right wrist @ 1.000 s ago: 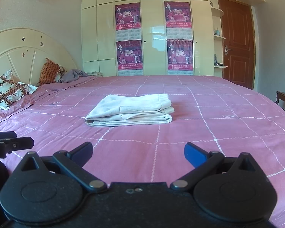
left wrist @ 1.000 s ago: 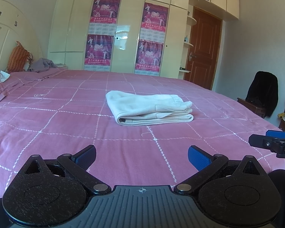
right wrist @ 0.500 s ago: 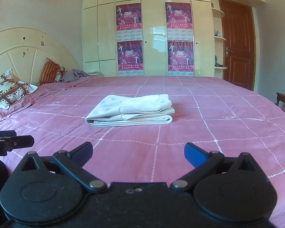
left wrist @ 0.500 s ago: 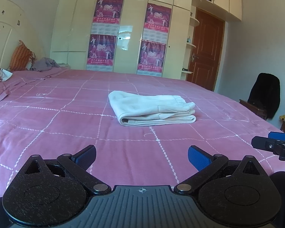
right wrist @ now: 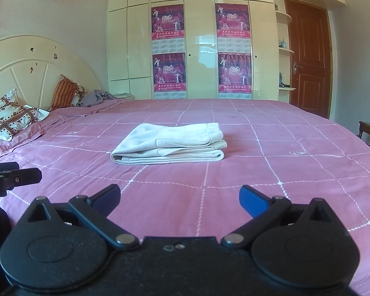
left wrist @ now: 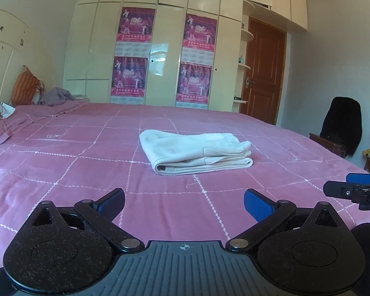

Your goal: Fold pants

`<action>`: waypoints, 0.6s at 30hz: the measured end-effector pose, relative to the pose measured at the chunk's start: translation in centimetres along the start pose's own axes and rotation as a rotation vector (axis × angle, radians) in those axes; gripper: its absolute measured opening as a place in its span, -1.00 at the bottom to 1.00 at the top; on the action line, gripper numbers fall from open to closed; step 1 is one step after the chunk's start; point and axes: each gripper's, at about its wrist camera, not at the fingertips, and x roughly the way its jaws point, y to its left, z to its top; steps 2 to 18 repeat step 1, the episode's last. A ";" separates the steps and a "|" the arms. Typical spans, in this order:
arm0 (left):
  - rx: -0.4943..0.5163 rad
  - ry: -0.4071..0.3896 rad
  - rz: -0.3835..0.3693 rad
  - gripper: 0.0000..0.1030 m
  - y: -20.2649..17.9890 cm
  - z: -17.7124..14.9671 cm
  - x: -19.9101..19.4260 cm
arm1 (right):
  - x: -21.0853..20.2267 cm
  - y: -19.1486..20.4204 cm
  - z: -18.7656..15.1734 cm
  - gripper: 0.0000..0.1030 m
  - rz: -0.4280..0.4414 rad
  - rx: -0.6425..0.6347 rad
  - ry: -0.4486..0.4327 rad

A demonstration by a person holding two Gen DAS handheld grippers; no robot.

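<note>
The cream pants (left wrist: 194, 151) lie folded in a neat flat stack in the middle of the pink bed (left wrist: 86, 172); they also show in the right wrist view (right wrist: 170, 145). My left gripper (left wrist: 184, 203) is open and empty, held well back from the pants above the near part of the bed. My right gripper (right wrist: 180, 198) is open and empty too, equally far back. The right gripper's tip shows at the right edge of the left wrist view (left wrist: 352, 190), and the left gripper's tip at the left edge of the right wrist view (right wrist: 14, 176).
Pillows (right wrist: 9, 118) and a grey garment (right wrist: 96, 97) lie by the headboard at the left. A wardrobe with posters (right wrist: 199, 49) stands behind the bed, with a brown door (right wrist: 308, 59) at its right. A chair with a black coat (left wrist: 340, 128) stands right of the bed.
Both grippers have tilted up slightly and stayed open. The pants have not moved.
</note>
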 end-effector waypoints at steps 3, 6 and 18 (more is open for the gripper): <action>0.001 -0.004 0.002 0.98 0.0 0.0 -0.1 | 0.0 0.0 0.0 1.00 0.000 0.000 0.000; 0.001 -0.004 0.002 0.98 0.0 0.0 -0.1 | 0.0 0.0 0.0 1.00 0.000 0.000 0.000; 0.001 -0.004 0.002 0.98 0.0 0.0 -0.1 | 0.0 0.0 0.0 1.00 0.000 0.000 0.000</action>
